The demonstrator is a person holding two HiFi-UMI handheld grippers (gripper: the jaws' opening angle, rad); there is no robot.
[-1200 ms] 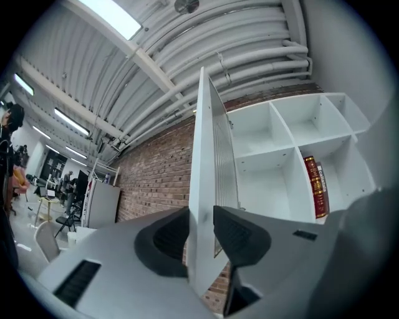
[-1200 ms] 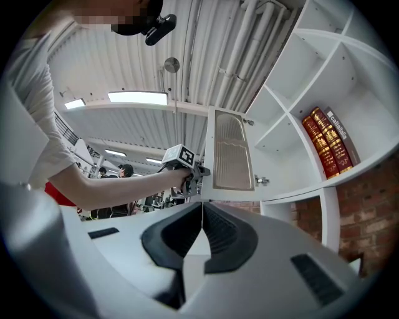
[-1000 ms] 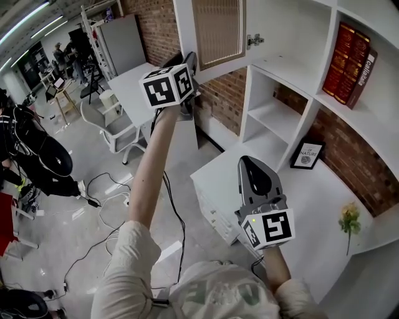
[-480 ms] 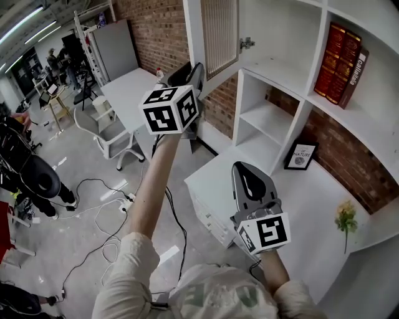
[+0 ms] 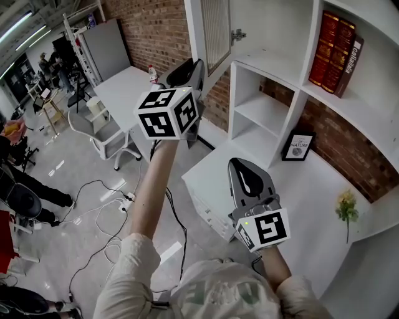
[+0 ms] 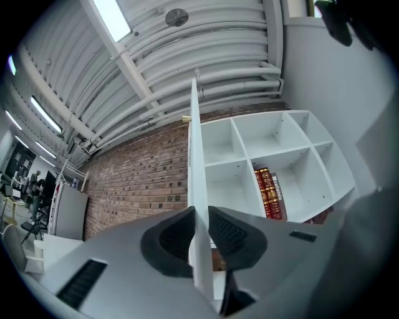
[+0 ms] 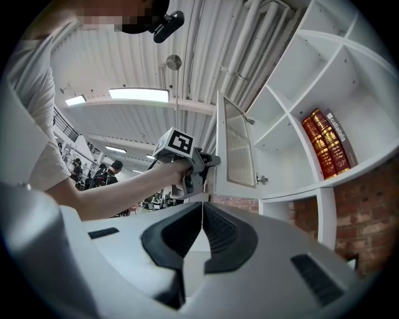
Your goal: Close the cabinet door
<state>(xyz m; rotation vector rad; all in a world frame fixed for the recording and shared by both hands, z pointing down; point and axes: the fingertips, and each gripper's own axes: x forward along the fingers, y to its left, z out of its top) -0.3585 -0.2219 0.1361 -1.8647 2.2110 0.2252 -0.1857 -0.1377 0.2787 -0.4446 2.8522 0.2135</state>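
To your left a red brick wall point(image 5: 153, 31) runs back behind a white worktop point(image 5: 121, 90), with a pale office chair point(image 5: 103, 129) pulled up beside it. Black cables point(image 5: 100, 185) trail over the grey floor point(image 5: 68, 230) below you. Ahead of you a white shelf unit point(image 5: 265, 112) stands against more brick, with red books point(image 5: 333, 47) upright in an upper bay. Overhead you have long strip lights point(image 6: 112, 19) and white pipes point(image 6: 212, 37)

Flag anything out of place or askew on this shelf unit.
The cabinet door stands open, swung out from its compartment. The left gripper, its jaws just now closing, clamps the door's edge. The end book leans against the red books.
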